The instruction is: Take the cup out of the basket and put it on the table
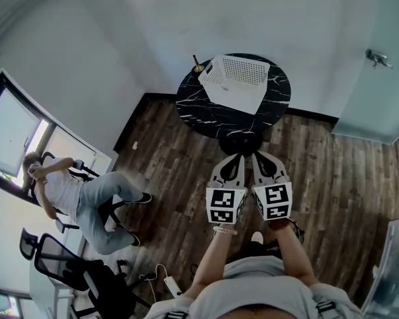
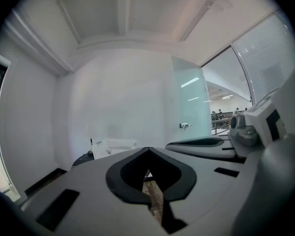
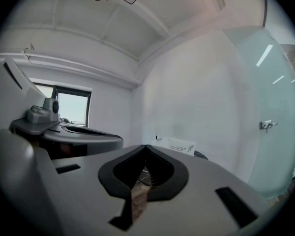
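A white perforated basket (image 1: 236, 80) stands on a round black marble table (image 1: 213, 115) ahead of me. No cup shows in any view, and the inside of the basket is hidden from here. My left gripper (image 1: 234, 157) and right gripper (image 1: 260, 155) hang side by side over the wooden floor, short of the table's near edge. Both are shut with nothing between the jaws. The basket (image 2: 113, 146) is small and far off beyond the closed jaws in the left gripper view. It is just as distant in the right gripper view, basket (image 3: 180, 145).
A thin dark stick on a brass base (image 1: 197, 66) stands at the table's left edge, beside the basket. A seated person (image 1: 73, 193) and office chairs (image 1: 56, 258) are at the left. A glass door with a handle (image 1: 379, 58) is at the right. A power strip (image 1: 170, 285) lies on the floor.
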A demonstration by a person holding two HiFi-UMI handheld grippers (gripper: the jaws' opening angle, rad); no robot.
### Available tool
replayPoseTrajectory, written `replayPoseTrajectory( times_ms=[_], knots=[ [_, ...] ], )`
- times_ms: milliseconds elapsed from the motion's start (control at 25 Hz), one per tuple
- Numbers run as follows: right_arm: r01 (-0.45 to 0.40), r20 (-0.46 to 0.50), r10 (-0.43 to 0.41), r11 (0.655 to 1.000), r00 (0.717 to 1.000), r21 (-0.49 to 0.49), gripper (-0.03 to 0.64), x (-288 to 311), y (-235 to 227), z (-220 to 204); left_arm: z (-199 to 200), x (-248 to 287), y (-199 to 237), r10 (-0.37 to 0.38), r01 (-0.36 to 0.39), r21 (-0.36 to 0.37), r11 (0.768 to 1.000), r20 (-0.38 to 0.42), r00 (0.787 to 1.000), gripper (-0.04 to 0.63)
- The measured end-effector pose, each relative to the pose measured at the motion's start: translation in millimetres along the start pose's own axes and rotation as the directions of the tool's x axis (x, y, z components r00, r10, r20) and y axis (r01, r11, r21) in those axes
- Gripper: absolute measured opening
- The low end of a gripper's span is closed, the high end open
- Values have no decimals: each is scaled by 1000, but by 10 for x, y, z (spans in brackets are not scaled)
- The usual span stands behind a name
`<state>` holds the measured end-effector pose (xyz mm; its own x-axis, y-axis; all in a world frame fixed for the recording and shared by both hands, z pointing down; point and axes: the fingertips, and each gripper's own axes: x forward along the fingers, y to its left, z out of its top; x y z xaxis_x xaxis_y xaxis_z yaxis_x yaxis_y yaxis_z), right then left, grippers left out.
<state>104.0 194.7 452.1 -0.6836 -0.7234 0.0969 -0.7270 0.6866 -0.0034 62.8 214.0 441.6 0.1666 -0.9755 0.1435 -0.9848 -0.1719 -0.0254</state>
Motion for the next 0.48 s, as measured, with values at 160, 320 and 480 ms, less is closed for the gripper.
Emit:
replayPoseTrajectory(
  times_ms=[160, 320, 480],
  knots=[
    [-5, 2, 5, 1000, 1000, 1, 9, 29, -99, 4, -2, 47, -14, 9, -9, -7, 1000, -9, 1000, 5],
    [-15, 12, 16, 1000, 1000, -7, 8, 83, -97, 31, -30, 72, 19, 21, -21, 1, 1000, -12, 1000, 5],
    [-15, 7, 15, 1000, 1000, 5, 8, 156, -90, 10, -39, 86, 81, 23, -23, 2, 1000, -19, 1000, 5]
  ],
)
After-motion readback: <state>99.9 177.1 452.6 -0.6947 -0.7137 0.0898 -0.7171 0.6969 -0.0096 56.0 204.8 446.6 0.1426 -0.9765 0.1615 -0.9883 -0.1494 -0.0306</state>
